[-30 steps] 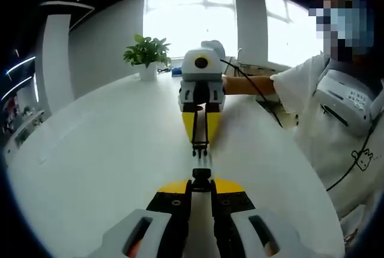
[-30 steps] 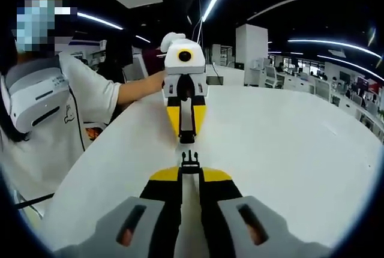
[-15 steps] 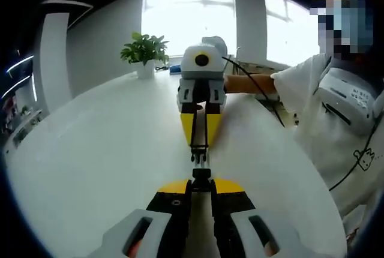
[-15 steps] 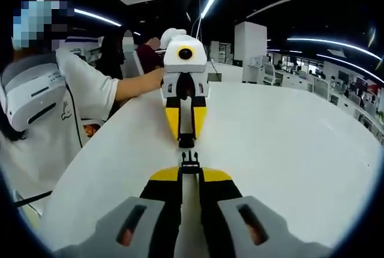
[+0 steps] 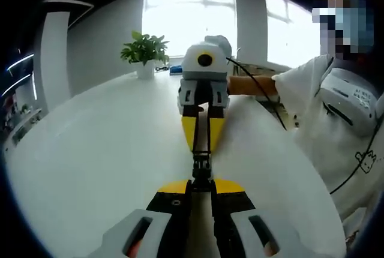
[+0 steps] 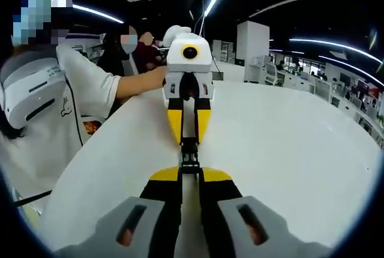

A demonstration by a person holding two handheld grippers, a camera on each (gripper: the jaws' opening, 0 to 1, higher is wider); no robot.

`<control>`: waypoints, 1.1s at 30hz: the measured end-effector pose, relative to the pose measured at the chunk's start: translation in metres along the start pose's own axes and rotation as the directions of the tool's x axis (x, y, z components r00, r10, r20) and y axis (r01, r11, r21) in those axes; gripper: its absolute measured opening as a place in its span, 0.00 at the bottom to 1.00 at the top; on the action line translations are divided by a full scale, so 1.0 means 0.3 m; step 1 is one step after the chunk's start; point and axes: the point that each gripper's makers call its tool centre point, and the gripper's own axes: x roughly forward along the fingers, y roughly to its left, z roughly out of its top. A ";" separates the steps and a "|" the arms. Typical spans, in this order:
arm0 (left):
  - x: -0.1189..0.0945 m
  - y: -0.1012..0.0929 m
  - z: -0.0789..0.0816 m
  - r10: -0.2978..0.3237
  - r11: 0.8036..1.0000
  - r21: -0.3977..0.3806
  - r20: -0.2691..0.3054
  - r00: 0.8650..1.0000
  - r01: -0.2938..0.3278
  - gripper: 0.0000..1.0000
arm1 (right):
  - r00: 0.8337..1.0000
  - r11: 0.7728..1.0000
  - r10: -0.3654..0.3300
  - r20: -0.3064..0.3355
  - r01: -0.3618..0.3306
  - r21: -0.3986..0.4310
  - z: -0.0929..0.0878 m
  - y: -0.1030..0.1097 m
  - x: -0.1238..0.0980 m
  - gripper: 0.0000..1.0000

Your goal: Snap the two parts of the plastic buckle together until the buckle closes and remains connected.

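Black buckle halves meeting (midair).

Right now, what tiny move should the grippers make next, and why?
Probably press the left gripper and right gripper straight toward each other a bit more. The two buckle halves already meet tip to tip above the white table, in line, but whether they have latched cannot be seen.

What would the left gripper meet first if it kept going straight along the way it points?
The left gripper, shut on the socket half of the buckle, points straight at the pronged half held by the right gripper. The two halves look already touching or partly mated, so it would press into that half, then the opposing gripper.
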 end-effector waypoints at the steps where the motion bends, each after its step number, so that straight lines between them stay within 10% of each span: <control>1: 0.001 -0.001 -0.001 -0.002 1.000 -0.001 0.001 1.000 0.002 0.12 | 1.000 1.000 -0.002 0.000 0.002 -0.002 0.000 -0.001 0.000 0.09; 33: 0.014 -0.010 -0.007 0.009 1.000 -0.008 -0.010 1.000 -0.009 0.11 | 1.000 1.000 0.018 -0.018 -0.018 0.012 -0.007 0.010 0.037 0.09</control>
